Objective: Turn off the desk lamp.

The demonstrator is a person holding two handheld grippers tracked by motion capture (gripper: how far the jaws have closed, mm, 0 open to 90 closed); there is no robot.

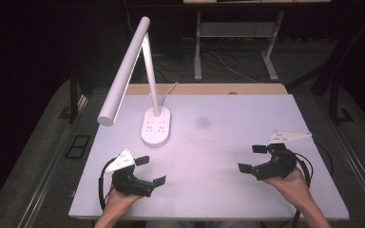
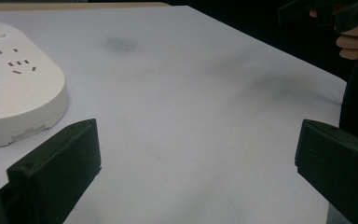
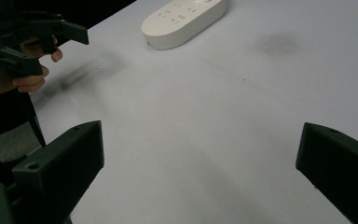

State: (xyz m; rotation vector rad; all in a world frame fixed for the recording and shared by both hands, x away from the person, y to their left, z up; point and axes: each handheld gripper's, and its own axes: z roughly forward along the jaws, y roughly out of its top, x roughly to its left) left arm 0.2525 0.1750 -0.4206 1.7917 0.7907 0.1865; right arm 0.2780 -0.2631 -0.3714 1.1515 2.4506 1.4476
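While both tongs, left tongs (image 1: pixel 151 170) and right tongs (image 1: pixel 252 158), sit wide apart holding nothing, desk lamp (image 1: pixel 156 125) is at 11 o'clock on the table (image 1: pixel 228 118).

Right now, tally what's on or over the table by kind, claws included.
Desk lamp with sockets in its base: 1
Hand-held claws: 2, left claw and right claw, both open with nothing between the jaws
Total: 3
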